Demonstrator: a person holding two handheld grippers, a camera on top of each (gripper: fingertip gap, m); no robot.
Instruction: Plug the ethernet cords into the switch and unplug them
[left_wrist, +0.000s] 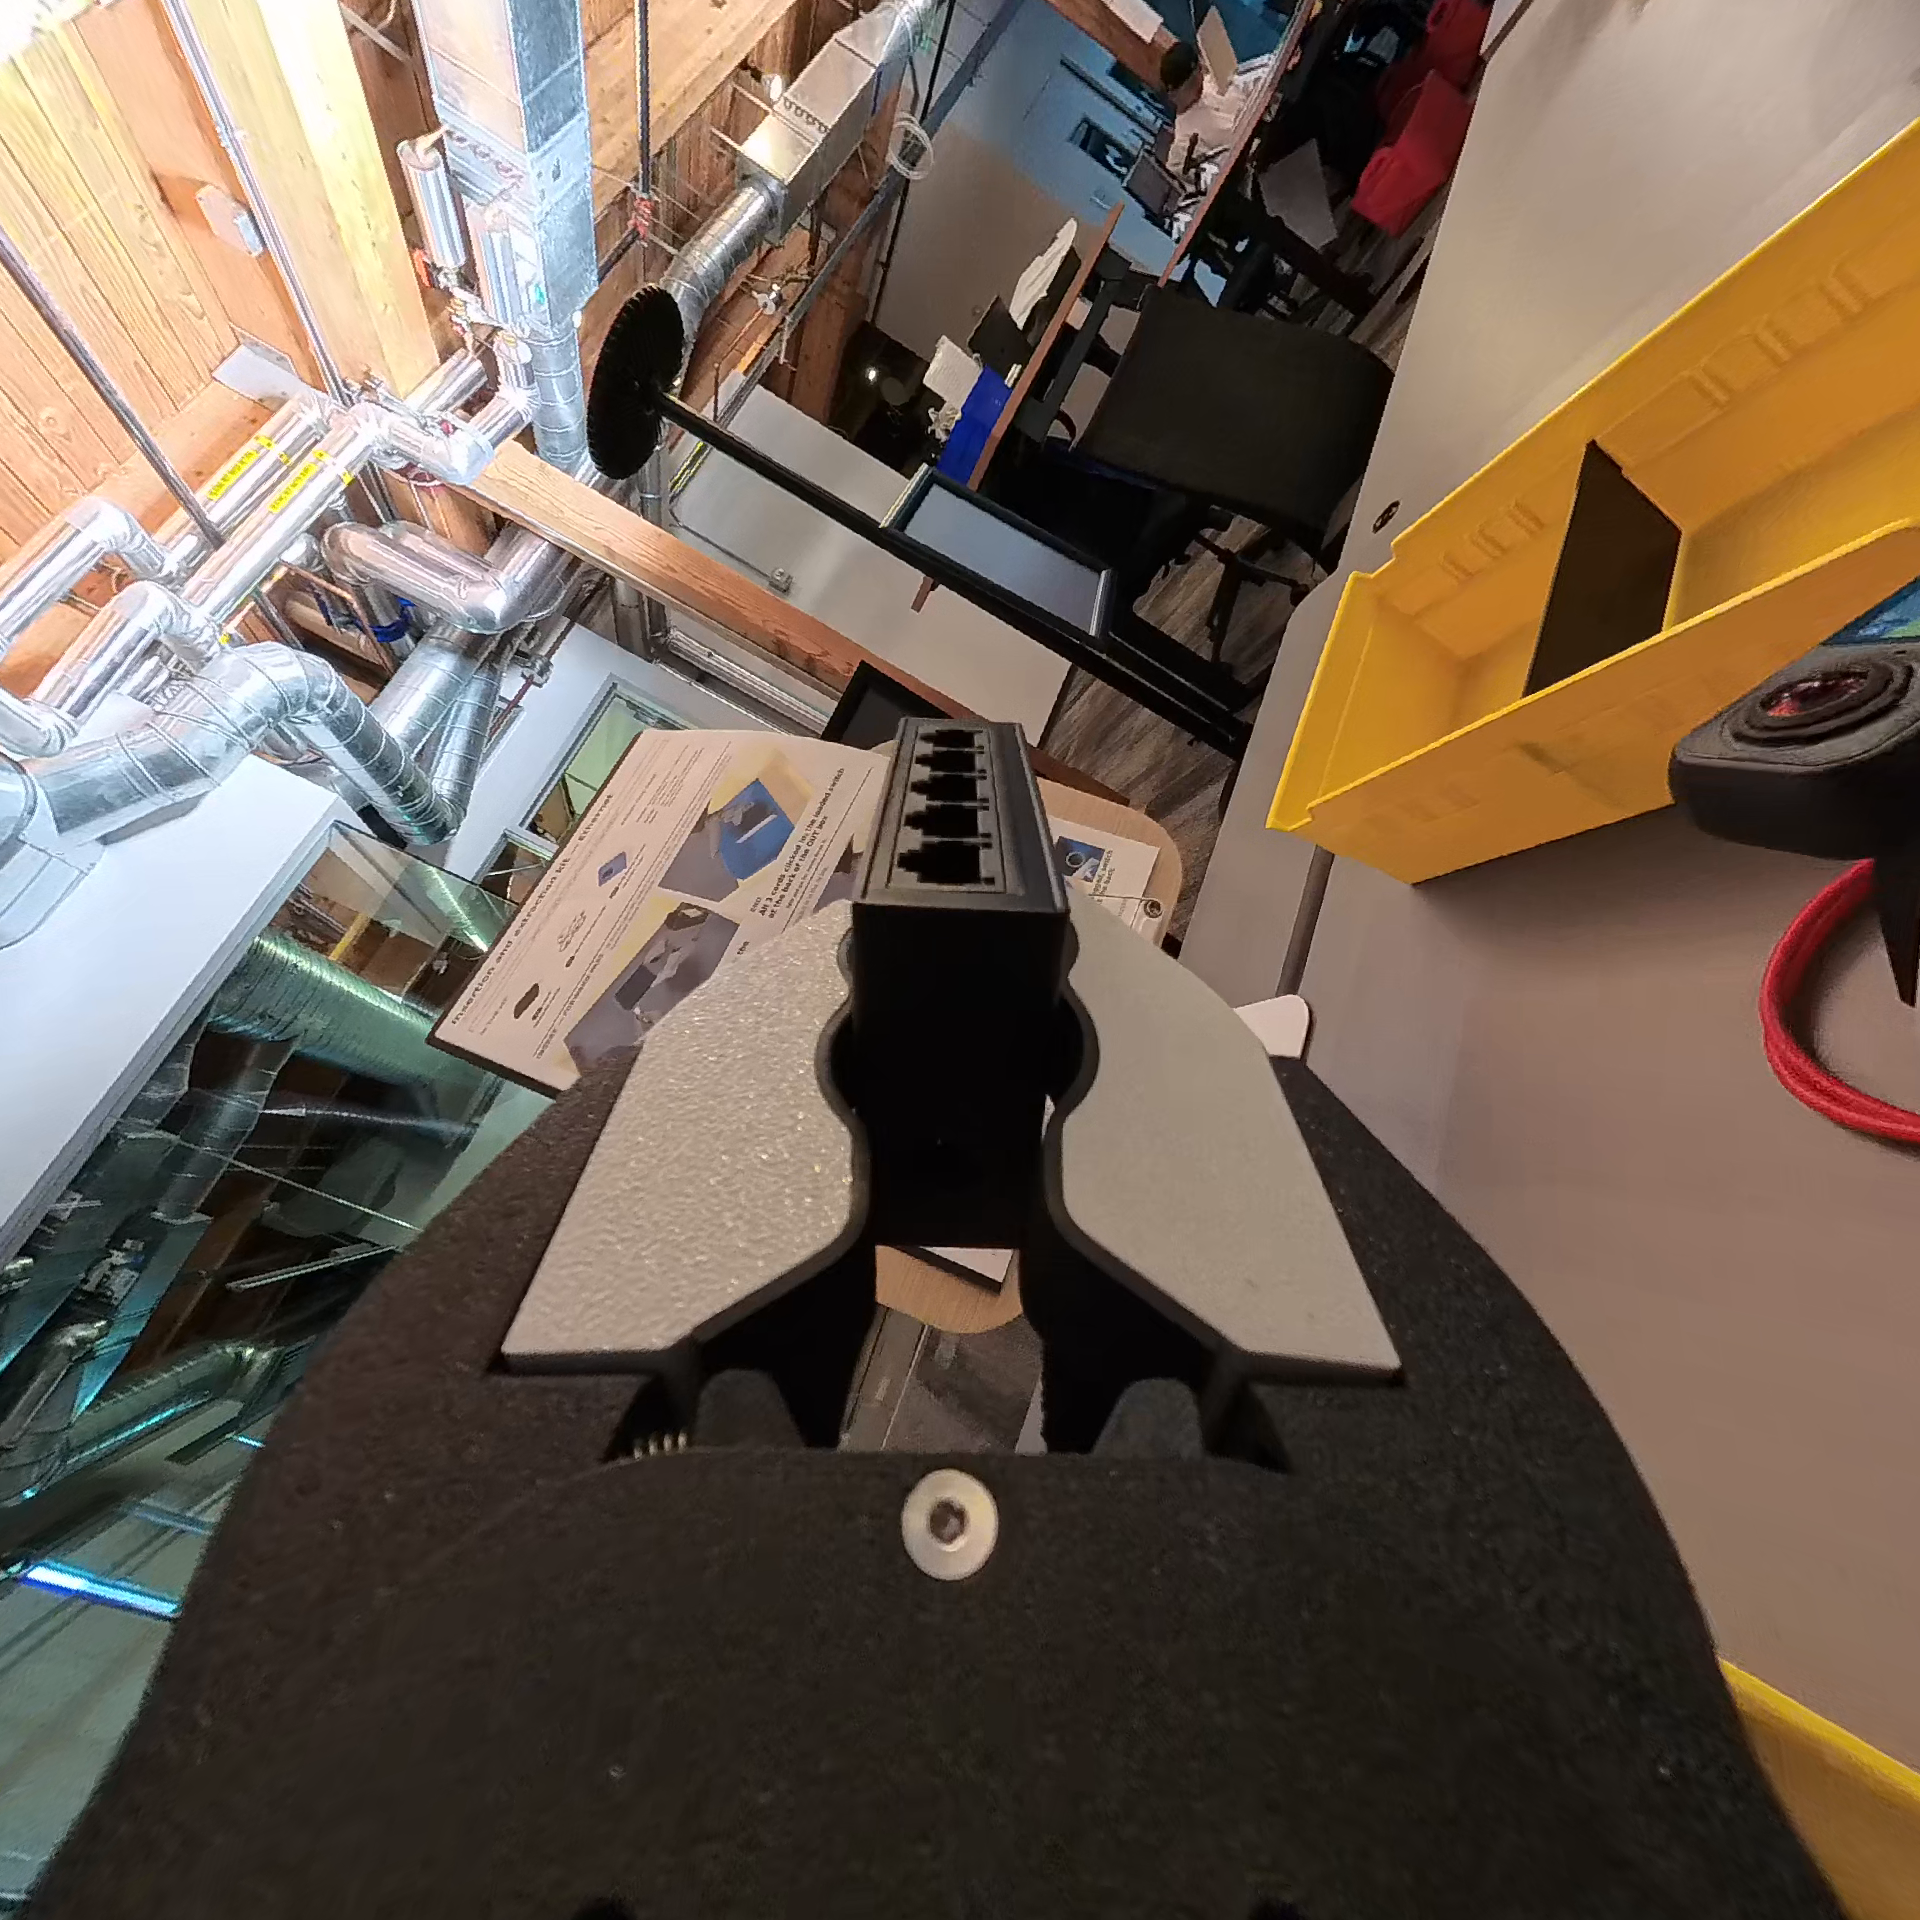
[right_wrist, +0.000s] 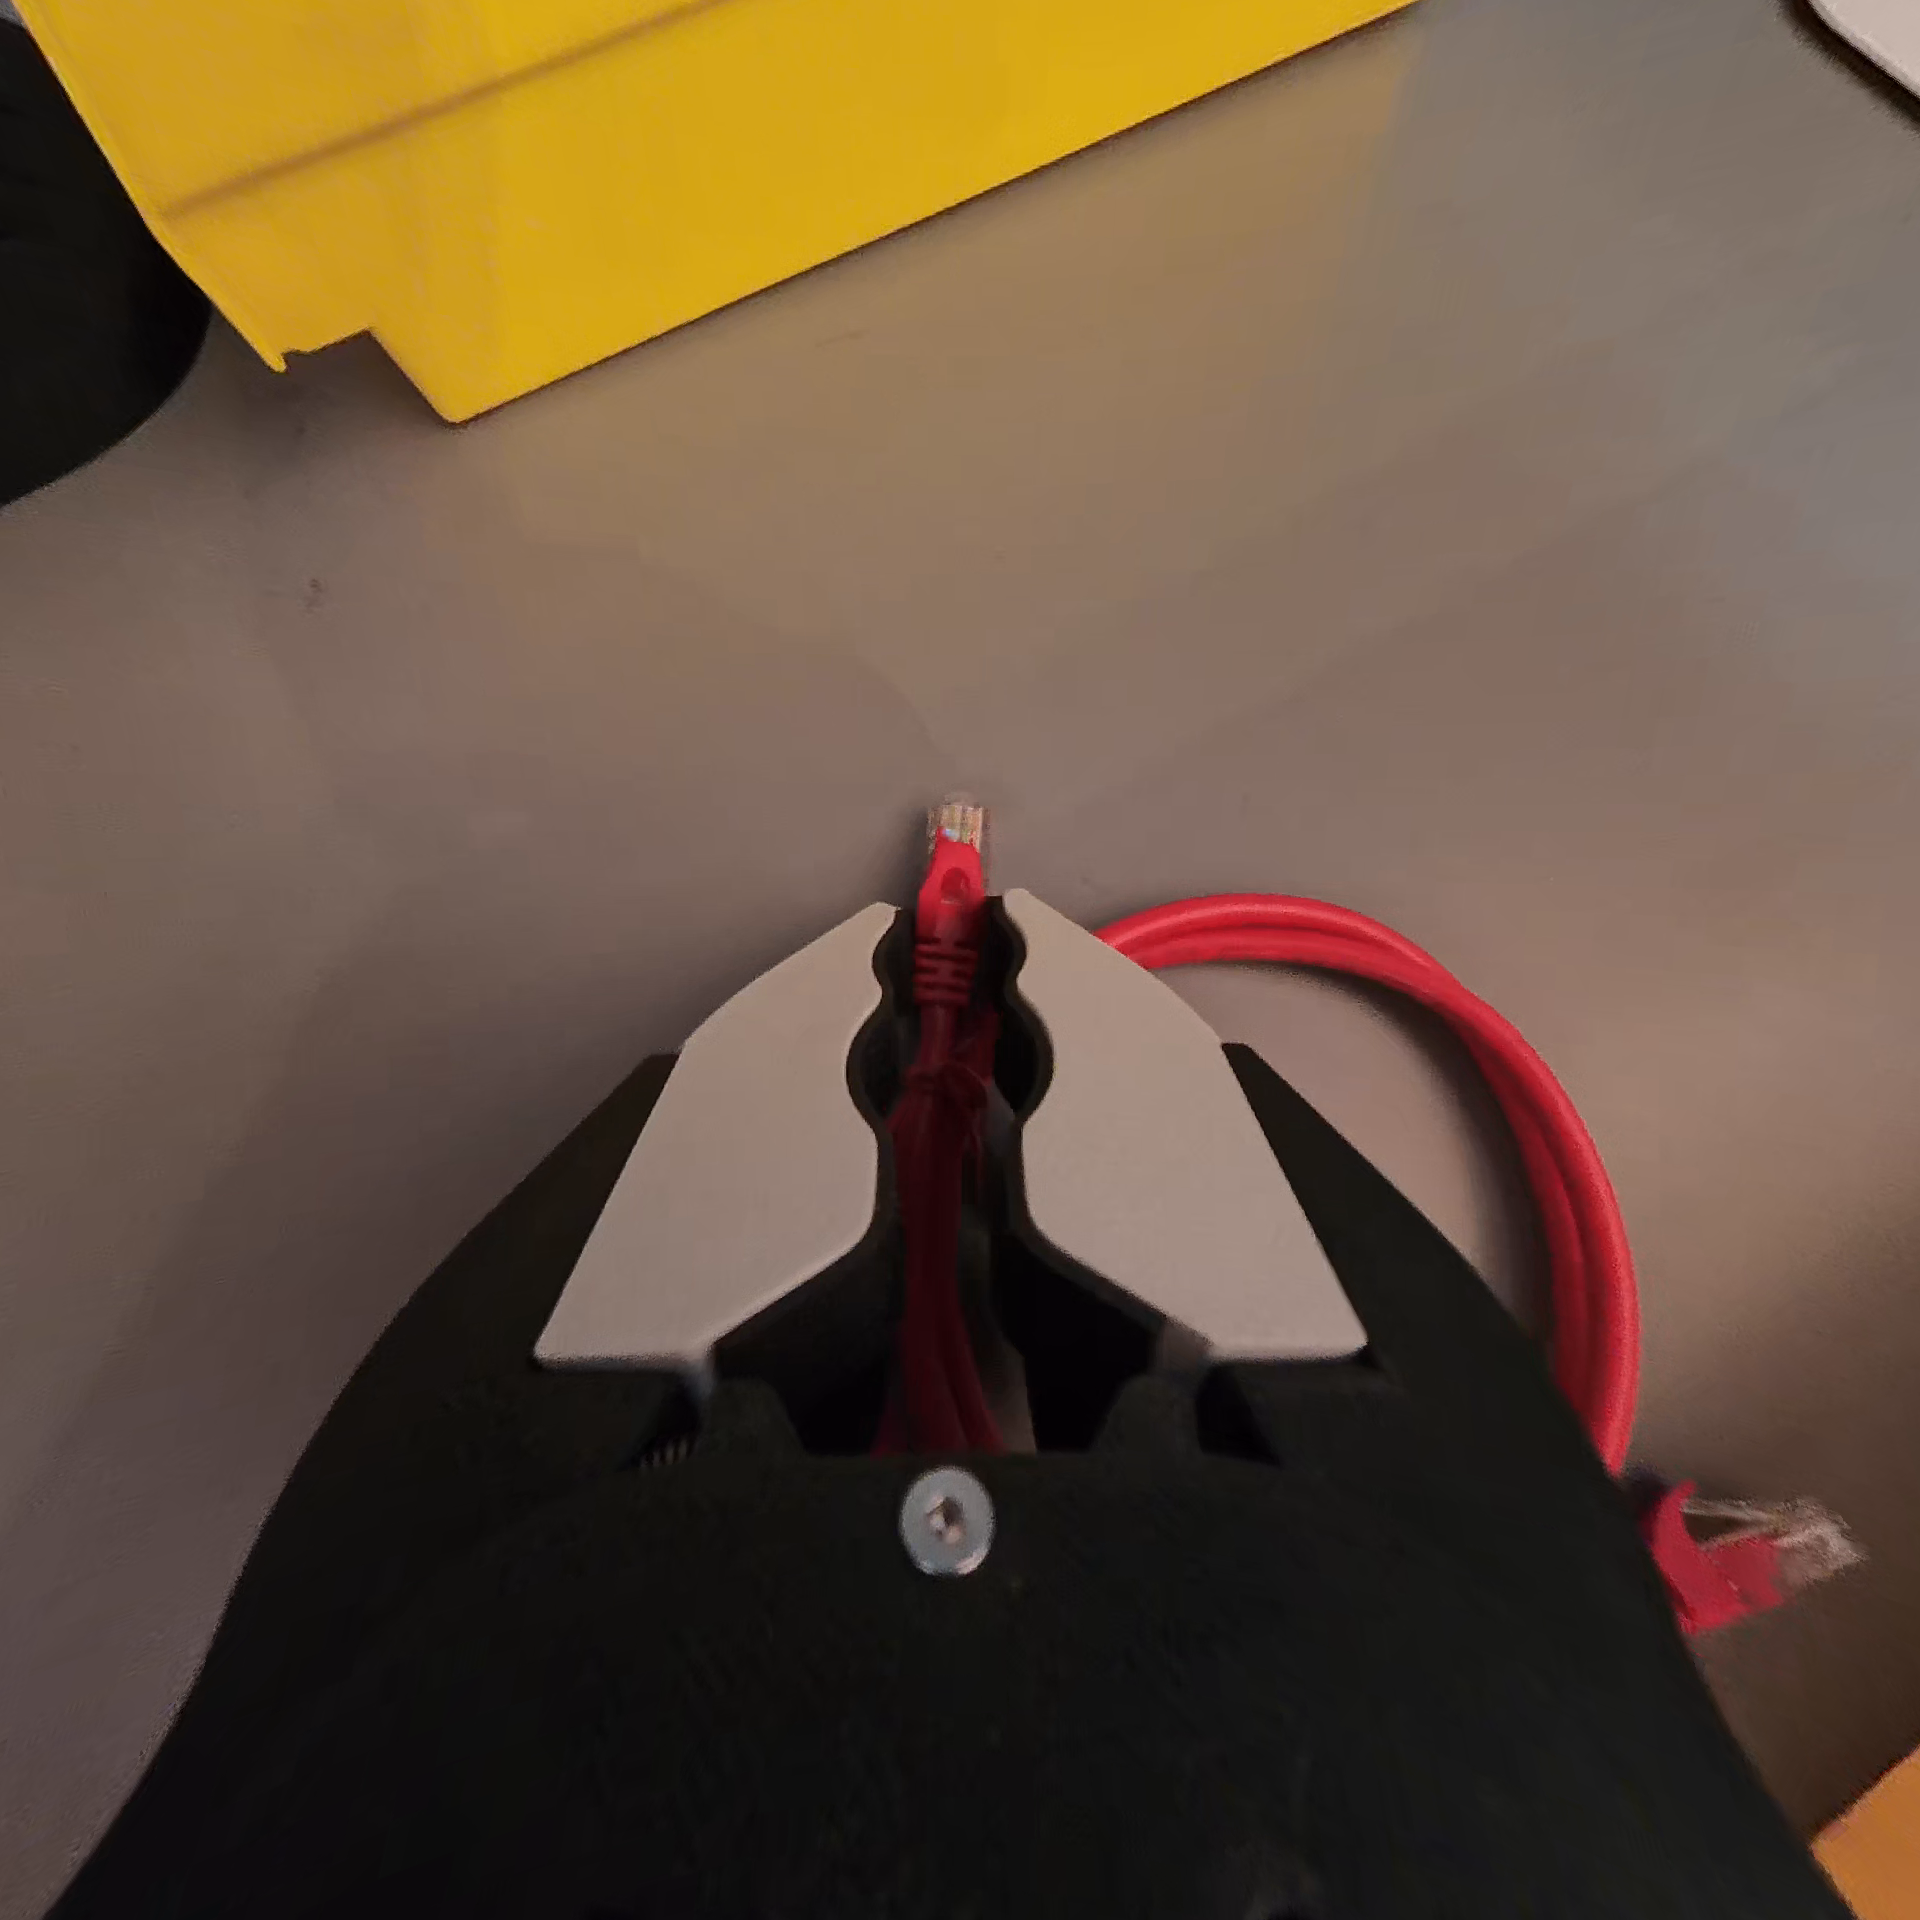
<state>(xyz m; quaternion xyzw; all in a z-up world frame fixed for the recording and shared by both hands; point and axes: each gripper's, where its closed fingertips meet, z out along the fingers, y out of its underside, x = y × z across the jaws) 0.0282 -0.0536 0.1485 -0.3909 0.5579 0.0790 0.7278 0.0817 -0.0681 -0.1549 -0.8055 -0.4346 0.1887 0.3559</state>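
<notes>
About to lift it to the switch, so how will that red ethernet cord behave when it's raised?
The red ethernet cord is coiled, so it will probably sag and trail. The right gripper pinches its boot; the plug should stay fairly steady.

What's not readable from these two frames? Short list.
- Left wrist view: rear of the switch is hidden between the left hand-held gripper fingers.
- Left wrist view: the red cord is cut off by the right edge.
- Right wrist view: the cord bundle is shadowed inside the right hand-held gripper.
- Right wrist view: the loose plug is blurred.
- Right wrist view: the yellow bin is cut off at the top; contents unseen.
</notes>
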